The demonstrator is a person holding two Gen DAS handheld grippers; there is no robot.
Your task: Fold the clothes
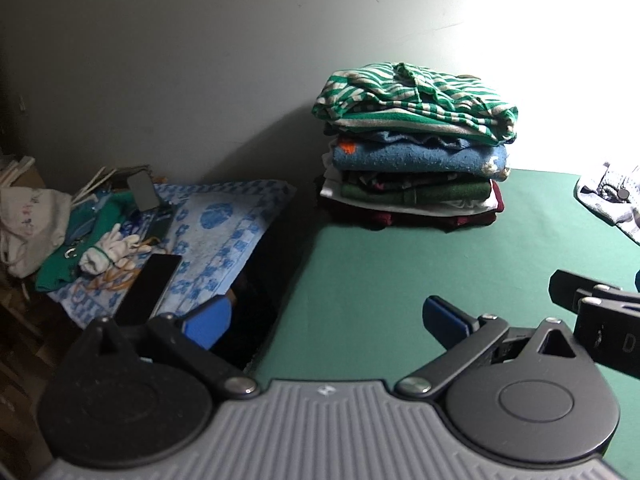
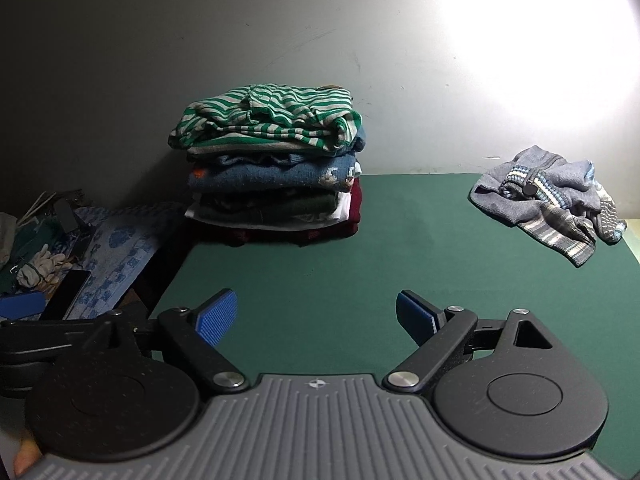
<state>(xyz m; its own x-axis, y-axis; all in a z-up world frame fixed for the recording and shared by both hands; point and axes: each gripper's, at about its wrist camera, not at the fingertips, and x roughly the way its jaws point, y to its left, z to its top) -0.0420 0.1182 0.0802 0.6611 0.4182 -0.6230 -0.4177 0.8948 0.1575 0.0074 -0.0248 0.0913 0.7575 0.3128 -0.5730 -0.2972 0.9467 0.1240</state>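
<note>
A stack of folded clothes (image 1: 416,168) (image 2: 276,176) stands at the back left of the green table (image 1: 380,272) (image 2: 360,264), against the wall, topped by a green-and-white striped garment (image 1: 412,98) (image 2: 268,120). A crumpled grey-blue striped sweater (image 2: 552,200) (image 1: 612,200) lies unfolded at the back right of the table. My left gripper (image 1: 326,320) hangs open over the table's left edge, holding nothing. My right gripper (image 2: 316,316) is open above the bare front of the table, empty. Part of the right gripper's body (image 1: 600,320) shows at the right edge of the left wrist view.
Left of the table, a lower surface carries a blue patterned cloth (image 1: 224,232) (image 2: 116,248), a dark phone (image 1: 148,288), white gloves (image 1: 108,252), green fabric and other clutter. A dark gap (image 1: 260,300) separates it from the table. A pale wall (image 2: 280,40) stands behind.
</note>
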